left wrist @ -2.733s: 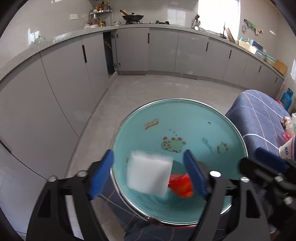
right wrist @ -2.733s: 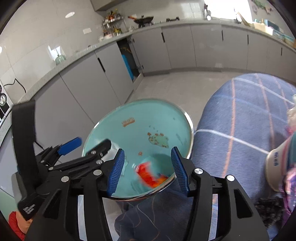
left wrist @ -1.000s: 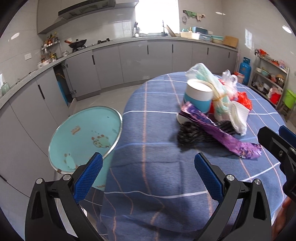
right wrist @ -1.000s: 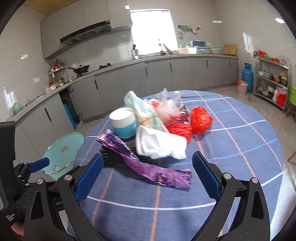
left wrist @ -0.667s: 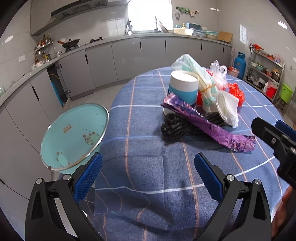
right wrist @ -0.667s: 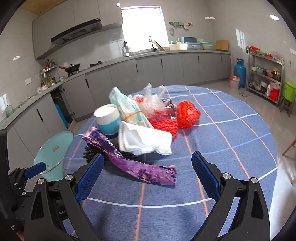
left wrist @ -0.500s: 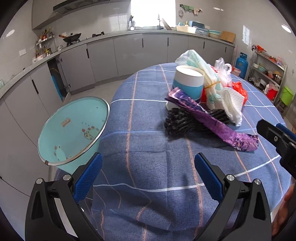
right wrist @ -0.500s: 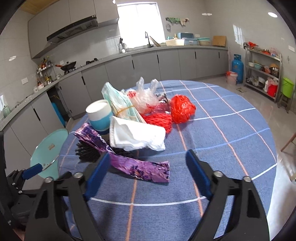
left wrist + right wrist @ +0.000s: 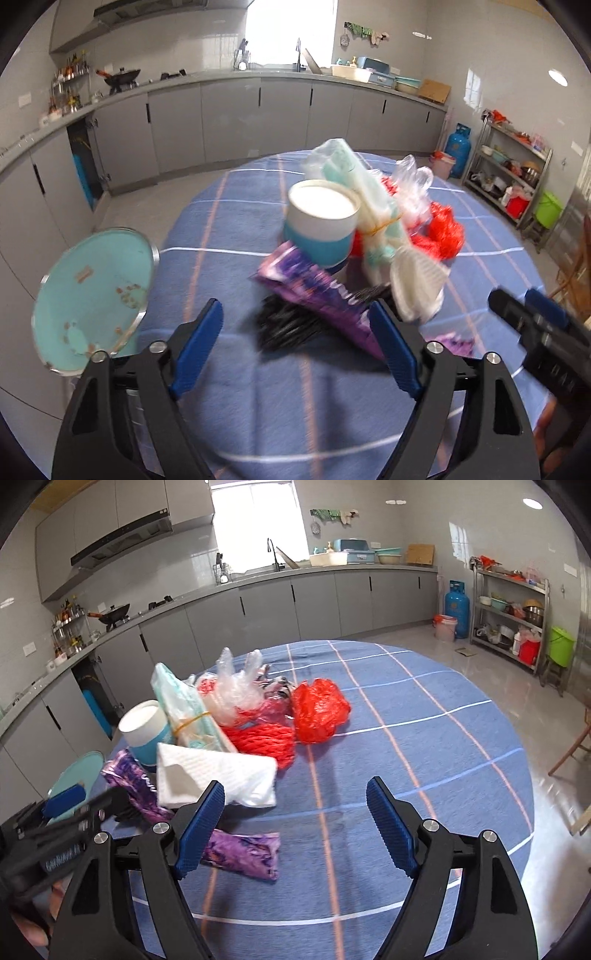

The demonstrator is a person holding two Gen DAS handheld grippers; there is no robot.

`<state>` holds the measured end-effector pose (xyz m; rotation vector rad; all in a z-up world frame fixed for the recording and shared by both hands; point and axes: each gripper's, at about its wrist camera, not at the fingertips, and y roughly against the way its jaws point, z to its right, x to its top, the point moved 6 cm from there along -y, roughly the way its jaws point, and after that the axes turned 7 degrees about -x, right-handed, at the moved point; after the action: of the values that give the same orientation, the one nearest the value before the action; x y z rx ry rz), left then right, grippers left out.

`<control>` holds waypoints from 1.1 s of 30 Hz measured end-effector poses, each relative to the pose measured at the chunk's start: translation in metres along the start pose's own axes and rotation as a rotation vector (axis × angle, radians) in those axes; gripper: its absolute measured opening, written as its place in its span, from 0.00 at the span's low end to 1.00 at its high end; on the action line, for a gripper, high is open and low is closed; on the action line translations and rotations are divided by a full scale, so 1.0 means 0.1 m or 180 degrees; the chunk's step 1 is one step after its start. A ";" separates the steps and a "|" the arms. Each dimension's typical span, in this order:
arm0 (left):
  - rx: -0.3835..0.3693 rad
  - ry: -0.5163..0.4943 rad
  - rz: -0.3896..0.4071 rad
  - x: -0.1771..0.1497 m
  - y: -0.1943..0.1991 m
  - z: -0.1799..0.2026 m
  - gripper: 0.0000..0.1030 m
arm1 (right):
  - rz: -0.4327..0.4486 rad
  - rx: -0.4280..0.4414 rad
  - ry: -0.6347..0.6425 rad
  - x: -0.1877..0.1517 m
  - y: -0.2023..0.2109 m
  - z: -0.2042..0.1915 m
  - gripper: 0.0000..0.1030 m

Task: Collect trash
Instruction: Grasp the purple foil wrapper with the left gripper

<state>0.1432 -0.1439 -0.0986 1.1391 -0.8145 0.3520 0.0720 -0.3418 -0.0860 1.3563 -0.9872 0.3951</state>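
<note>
1. The trash sits in one pile on the round table with the blue checked cloth [image 9: 424, 716], toward its left side in the right wrist view.
2. In the pile is a paper cup [image 9: 322, 221], white on top and blue below. It stands upright at the near left of the pile.
3. A long purple wrapper [image 9: 325, 295] lies in front of the cup. It lies over a black bundle [image 9: 291, 325].
4. A white folded napkin [image 9: 218, 779] lies on the near side of the pile.
5. Behind it are a red net bundle [image 9: 266, 742], a red plastic bag [image 9: 319, 709] and a clear plastic bag [image 9: 236, 686].
6. The left gripper [image 9: 295, 347] points down at a slant toward the black bundle and the wrapper. Its jaws have just been closing a bit. They are still wide apart and hold nothing.
7. The right gripper [image 9: 295, 827] points down at a slant at bare cloth, just right of the napkin. Its jaws have come in a little. They are apart and hold nothing.
8. A light blue bowl [image 9: 92, 295] sits off the left edge of the table.
</note>
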 end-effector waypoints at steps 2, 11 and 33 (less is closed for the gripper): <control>-0.0118 0.0108 -0.0044 0.02 -0.08 0.06 0.63 | -0.0001 -0.0011 0.0003 -0.01 -0.01 0.04 0.77; -0.0318 0.0145 -0.0213 -0.09 -0.38 0.15 0.21 | -0.0043 0.0052 -0.0039 -0.06 -0.02 0.07 0.77; -0.0321 0.0167 0.0409 0.05 0.55 -0.37 0.13 | -0.0117 0.0493 0.0301 -0.06 -0.03 -0.71 0.78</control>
<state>0.1260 -0.0892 -0.0648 0.9824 -0.8520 0.4410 0.0966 -0.2744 -0.0859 1.4793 -0.8665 0.5116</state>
